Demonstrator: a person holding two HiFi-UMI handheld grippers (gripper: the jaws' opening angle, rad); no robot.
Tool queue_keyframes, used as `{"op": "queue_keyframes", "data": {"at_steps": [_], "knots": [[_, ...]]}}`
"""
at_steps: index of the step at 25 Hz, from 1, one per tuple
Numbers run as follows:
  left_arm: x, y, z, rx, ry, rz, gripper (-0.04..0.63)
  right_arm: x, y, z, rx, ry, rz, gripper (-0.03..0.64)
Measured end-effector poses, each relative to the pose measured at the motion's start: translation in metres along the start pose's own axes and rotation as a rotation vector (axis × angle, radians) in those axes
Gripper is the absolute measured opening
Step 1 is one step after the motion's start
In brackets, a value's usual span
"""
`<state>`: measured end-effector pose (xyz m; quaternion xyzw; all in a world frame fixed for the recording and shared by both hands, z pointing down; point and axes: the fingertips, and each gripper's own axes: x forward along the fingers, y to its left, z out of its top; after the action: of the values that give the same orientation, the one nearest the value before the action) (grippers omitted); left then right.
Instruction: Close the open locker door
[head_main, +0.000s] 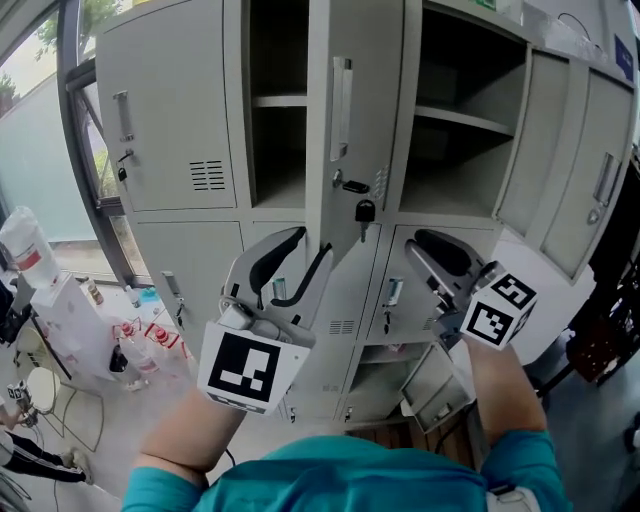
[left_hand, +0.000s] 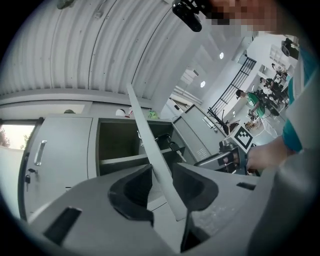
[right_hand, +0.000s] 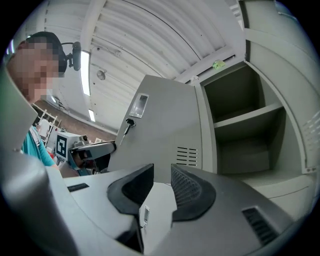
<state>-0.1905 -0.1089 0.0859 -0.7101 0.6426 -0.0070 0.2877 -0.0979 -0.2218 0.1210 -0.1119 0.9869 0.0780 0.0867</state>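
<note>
Chiefly, the risk lies in the loose hold. The left gripper (head_main: 295, 262) has its jaws set fairly wide astride the thin lower edge of the open locker door (head_main: 335, 120), with nothing visibly pressing on the metal. A sideways push could therefore let the edge slide out and leave the door half swung. The jaw on the compartment side might also get nipped against the rim of the open compartment (head_main: 278, 140) as the door comes round toward the left. The key (head_main: 365, 212) dangling from the lock (head_main: 352, 186) could be knocked too. The door stands edge-on at the centre of the head view, its lower edge between the left gripper's jaws. The right gripper (head_main: 440, 262), jaws narrowly parted and empty, hangs just right of the door, lower right of the key.
</note>
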Motion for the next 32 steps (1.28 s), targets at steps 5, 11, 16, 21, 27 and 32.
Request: {"op": "queue_keyframes", "data": {"at_steps": [5, 11, 16, 21, 27, 32], "knots": [[0.0, 0.056, -0.031, 0.019, -0.003, -0.024, 0.127, 0.051, 0.012, -0.006, -0.023, 0.004, -0.041, 0.087], [0.012, 0.102, -0.059, 0.093, -0.017, -0.057, 0.12, 0.095, 0.013, -0.016, -0.026, 0.019, -0.115, 0.087], [0.031, 0.13, -0.085, 0.136, -0.034, -0.073, 0.118, 0.112, 0.004, -0.025, -0.027, 0.036, -0.205, 0.087], [0.053, 0.152, -0.109, 0.257, -0.036, -0.046, 0.118, 0.124, -0.005, -0.03, -0.03, 0.045, -0.267, 0.087], [0.072, 0.157, -0.126, 0.523, -0.015, 0.014, 0.118, 0.125, -0.014, -0.039, -0.02, 0.052, -0.332, 0.087], [0.095, 0.144, -0.143, 0.72, 0.072, -0.042, 0.117, 0.128, -0.018, -0.042, -0.018, 0.051, -0.355, 0.087]]}}
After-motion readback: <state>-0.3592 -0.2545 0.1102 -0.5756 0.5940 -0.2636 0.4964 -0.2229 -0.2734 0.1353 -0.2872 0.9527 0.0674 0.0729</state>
